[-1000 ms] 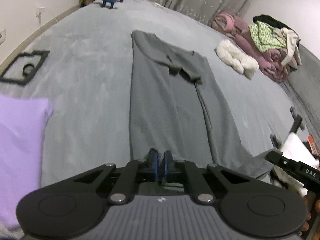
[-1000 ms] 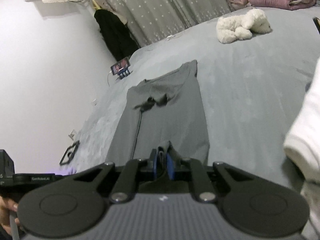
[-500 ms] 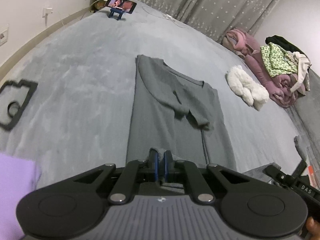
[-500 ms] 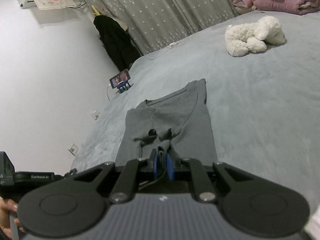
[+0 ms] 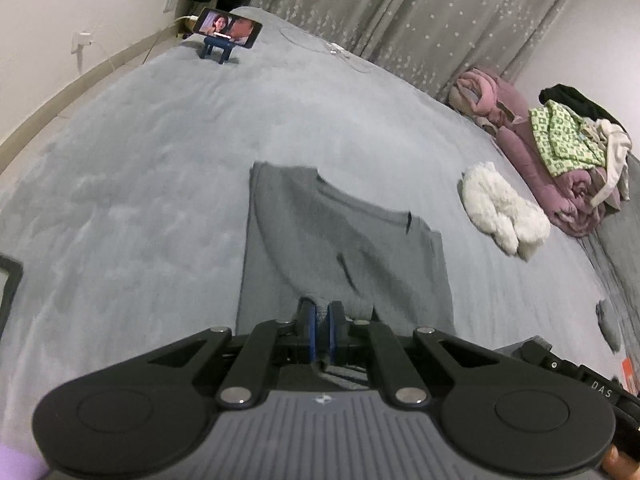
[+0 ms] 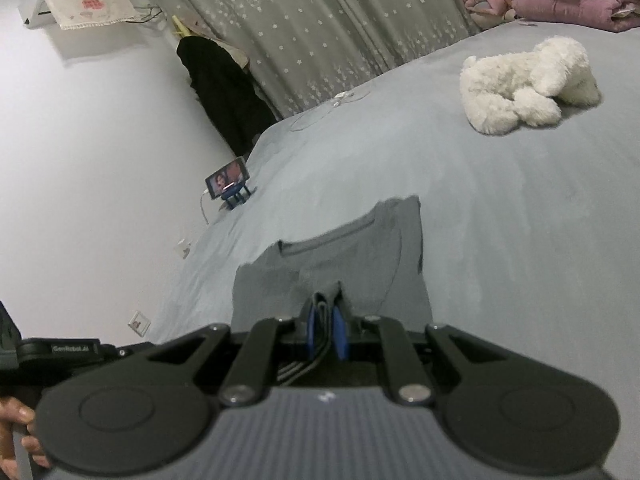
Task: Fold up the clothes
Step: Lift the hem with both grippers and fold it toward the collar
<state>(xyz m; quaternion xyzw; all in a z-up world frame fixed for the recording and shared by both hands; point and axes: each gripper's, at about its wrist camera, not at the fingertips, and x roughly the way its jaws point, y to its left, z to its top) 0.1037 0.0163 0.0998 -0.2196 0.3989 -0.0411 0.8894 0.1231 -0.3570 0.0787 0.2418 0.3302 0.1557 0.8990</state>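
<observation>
Left wrist cam: my left gripper (image 5: 322,322) is pinched tight on the near hem of the grey shirt (image 5: 344,248), which lies flat on the grey bed (image 5: 140,168) with its collar at the far end. White plush toy (image 5: 502,212) sits off to the right, phone on a stand (image 5: 226,34) far left.

Right wrist cam: my right gripper (image 6: 326,320) is clamped on a bunched fold of the same shirt (image 6: 352,256). The plush (image 6: 524,86) is far right.

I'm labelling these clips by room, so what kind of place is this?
Most likely a bedroom at home. A wide grey bed fills the view, with a white plush toy and a pile of pink bedding on it, and star-patterned curtains behind.
</observation>
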